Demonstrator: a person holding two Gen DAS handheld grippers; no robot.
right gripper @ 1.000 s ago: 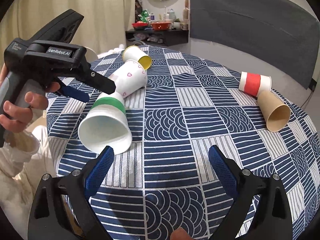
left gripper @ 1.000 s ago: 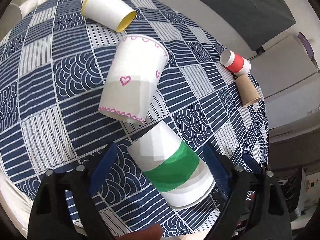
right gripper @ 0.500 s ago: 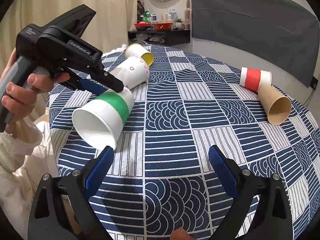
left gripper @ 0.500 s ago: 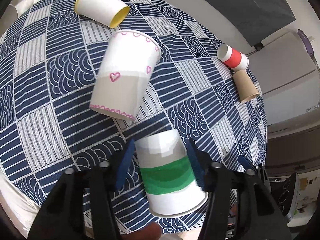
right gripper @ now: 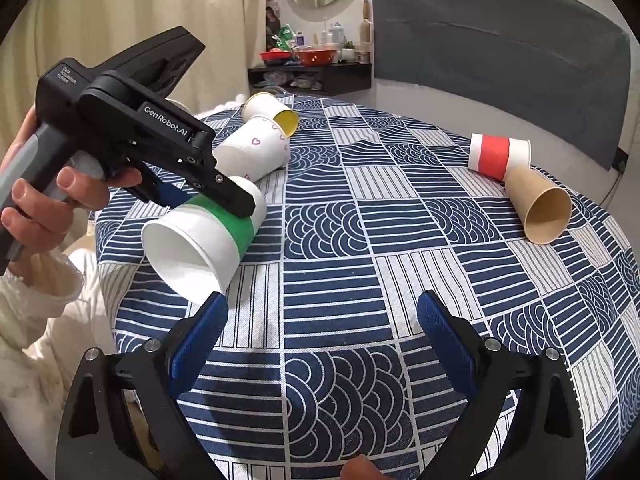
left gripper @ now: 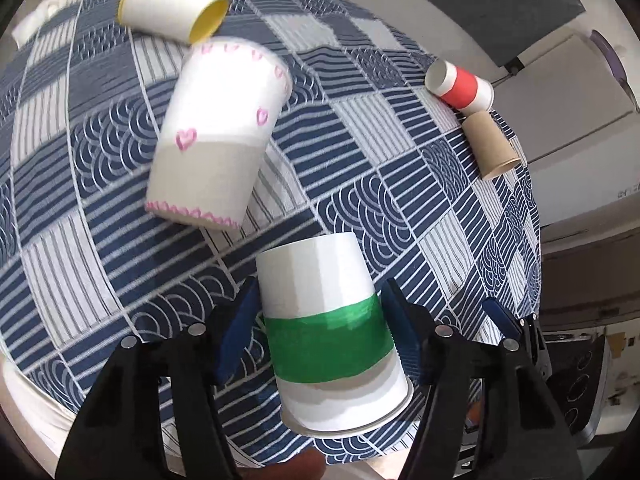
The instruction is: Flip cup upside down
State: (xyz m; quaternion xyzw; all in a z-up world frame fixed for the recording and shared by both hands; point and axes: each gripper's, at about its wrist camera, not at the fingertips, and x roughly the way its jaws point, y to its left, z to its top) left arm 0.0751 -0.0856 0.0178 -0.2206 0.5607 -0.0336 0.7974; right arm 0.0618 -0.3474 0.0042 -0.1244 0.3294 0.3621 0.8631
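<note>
Hidden/cut off: in left wrist view the green-band cup [left gripper: 328,332] is covering most of the left gripper [left gripper: 320,320] pads, and the rim's near edge is blurring into the cloth. Its base is facing away from the camera, mouth toward it. Bottom edge of both views is cutting off the gripper bodies; a fingertip is just poking in at the bottom of the right wrist view.

Pose: person's left hand [right gripper: 44,196] is wrapping the grip, w/ the left gripper angling down-right over the table [right gripper: 400,240] edge. Its jaws are clenching the green-band cup at the green stripe; cup is tilting, mouth facing down-left toward the table edge, lifted off the cloth or barely touching — can't tell which. Right gripper [right gripper: 320,332] is hovering low over the near table edge, jaws spread wide, holding nothing.

Count: 5 paper cups. Besides the gripped one, 4 are lying on their sides: pink-heart cup [left gripper: 216,136] touching yellow-lined cup [left gripper: 172,4]; red-band cup [right gripper: 500,156] touching brown cup [right gripper: 540,204], well apart from the others.
</note>
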